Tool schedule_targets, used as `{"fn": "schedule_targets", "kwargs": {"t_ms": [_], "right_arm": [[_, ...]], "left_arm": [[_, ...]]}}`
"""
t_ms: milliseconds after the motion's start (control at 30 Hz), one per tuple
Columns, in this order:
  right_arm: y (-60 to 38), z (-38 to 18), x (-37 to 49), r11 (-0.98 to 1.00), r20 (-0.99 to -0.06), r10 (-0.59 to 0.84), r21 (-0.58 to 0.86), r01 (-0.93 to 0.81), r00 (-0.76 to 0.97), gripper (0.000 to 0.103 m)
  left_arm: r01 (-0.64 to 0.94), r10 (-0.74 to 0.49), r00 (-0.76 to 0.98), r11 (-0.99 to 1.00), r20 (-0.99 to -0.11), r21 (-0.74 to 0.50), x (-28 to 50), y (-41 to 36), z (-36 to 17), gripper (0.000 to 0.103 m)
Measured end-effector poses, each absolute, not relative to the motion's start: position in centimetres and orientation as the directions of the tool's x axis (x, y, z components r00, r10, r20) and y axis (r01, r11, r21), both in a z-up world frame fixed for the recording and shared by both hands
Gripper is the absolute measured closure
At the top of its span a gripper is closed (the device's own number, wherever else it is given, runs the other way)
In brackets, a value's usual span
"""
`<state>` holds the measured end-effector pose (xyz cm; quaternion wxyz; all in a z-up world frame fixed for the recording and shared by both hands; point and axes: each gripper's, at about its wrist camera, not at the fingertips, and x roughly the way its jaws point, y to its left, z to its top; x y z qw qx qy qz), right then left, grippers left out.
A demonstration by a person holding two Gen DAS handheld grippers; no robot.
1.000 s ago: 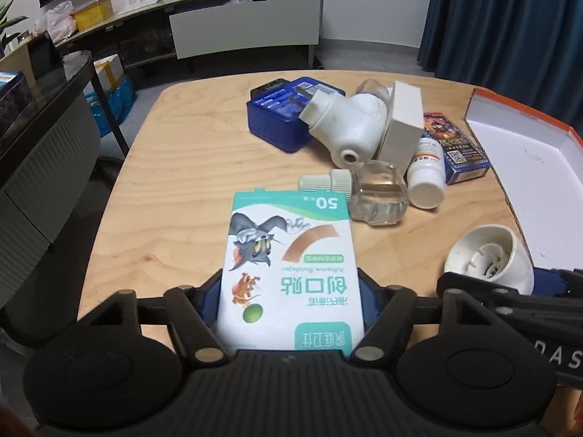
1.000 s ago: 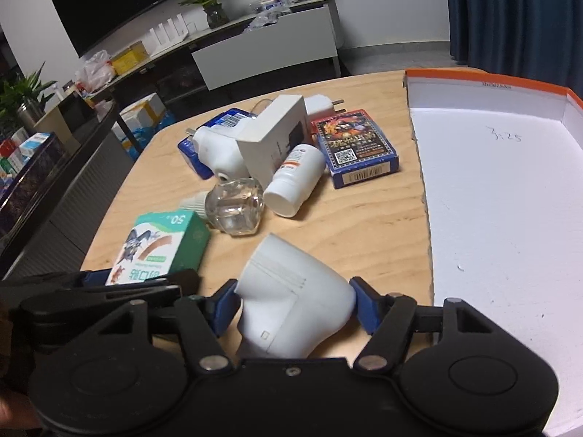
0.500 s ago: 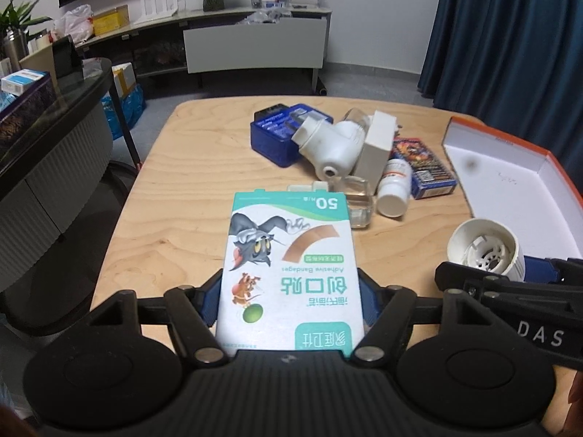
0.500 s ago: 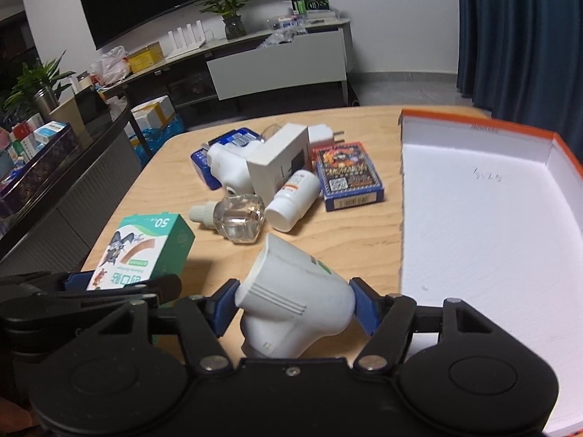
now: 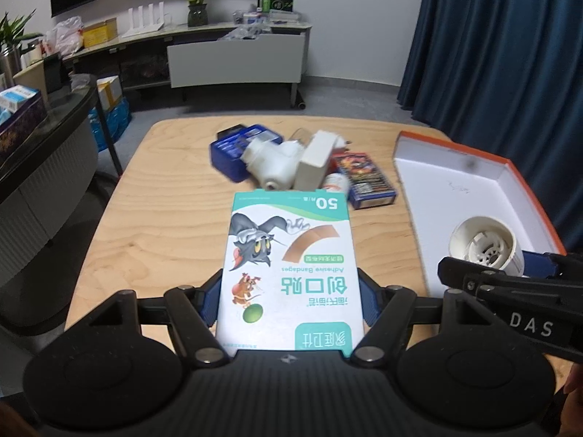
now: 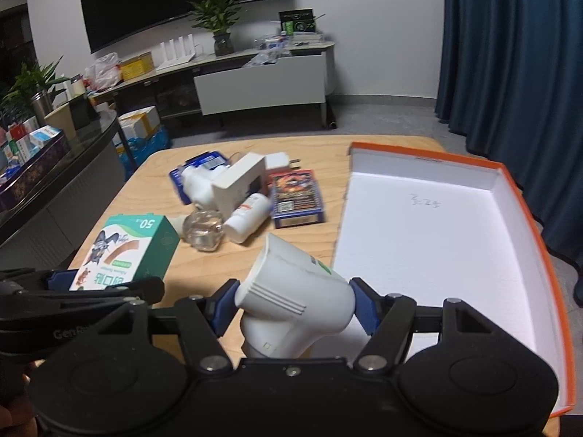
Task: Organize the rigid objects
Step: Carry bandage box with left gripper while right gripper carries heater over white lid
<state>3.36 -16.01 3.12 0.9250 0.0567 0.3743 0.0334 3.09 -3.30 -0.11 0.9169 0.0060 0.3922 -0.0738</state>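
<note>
Wooden table (image 5: 153, 218): left gripper (image 5: 289, 300) jaws clamp bandage box (image 5: 288, 269); right gripper (image 6: 293, 304) jaws clamp white plug-in device (image 6: 295, 298).

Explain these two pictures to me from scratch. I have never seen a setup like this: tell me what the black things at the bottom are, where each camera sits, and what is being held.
There is no robot here. A person holds a two-finger gripper in each hand, and each gripper carries a wide-angle camera that looks forward along its fingers.

In the left wrist view, the left gripper is shut on the bandage box. In the right wrist view, the right gripper is shut on the white plastic device.

Both are raised above the wooden table. On it lie a blue case, a white box, a pill bottle, a clear glass bottle and a card pack. The orange-edged box on the right has nothing lying in it.
</note>
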Motion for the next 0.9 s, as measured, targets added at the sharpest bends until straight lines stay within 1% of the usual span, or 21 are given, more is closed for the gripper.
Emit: {"fn": "schedule_targets", "kwargs": {"t_ms": [900], "right_arm": [[-25.1, 4.9, 2.8, 0.982, -0.666, -0.028, 0.122, 0.146, 0.745, 0.024]], "left_arm": [[0.299, -0.238, 0.688, 0.954, -0.686, -0.031, 4.4, -12.3, 1.9, 0.031]]}}
